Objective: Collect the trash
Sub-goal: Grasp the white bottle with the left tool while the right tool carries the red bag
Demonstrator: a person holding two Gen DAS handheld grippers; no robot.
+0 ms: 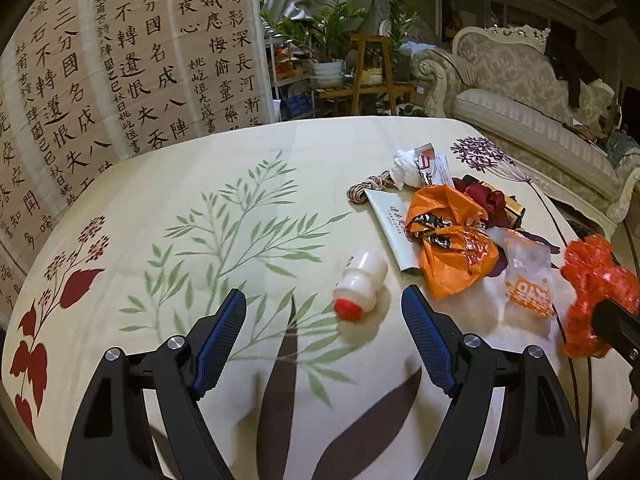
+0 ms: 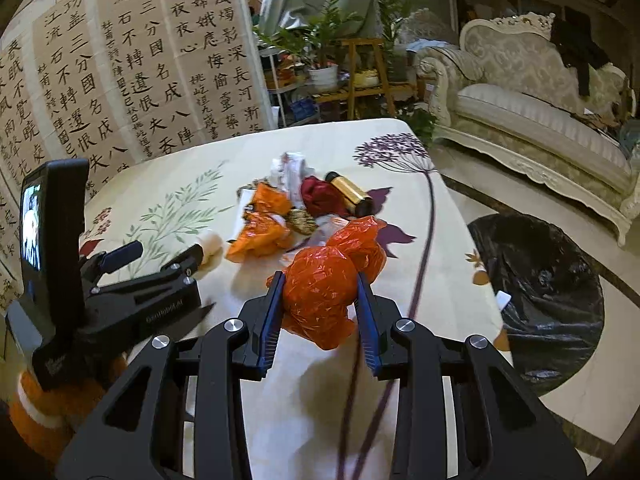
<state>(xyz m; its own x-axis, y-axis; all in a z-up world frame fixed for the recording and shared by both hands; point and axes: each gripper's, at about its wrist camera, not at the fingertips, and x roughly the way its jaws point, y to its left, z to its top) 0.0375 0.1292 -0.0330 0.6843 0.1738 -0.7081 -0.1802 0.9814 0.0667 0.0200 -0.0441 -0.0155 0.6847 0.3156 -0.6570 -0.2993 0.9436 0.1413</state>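
In the lower centre my right gripper [image 2: 320,300] is clamped on the red bag [image 2: 320,292], above the table [image 2: 448,216]. I judge the next move must carry it to the black bin bag [image 2: 548,292] at right. My left gripper [image 1: 324,312] is wide apart, empty, near the bottle [image 1: 360,286]; the pile [image 1: 448,228] lies behind.

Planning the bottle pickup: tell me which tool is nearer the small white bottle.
Left. The left tool stands open just short of the white bottle; the right tool, off to its right, grips a red bag.
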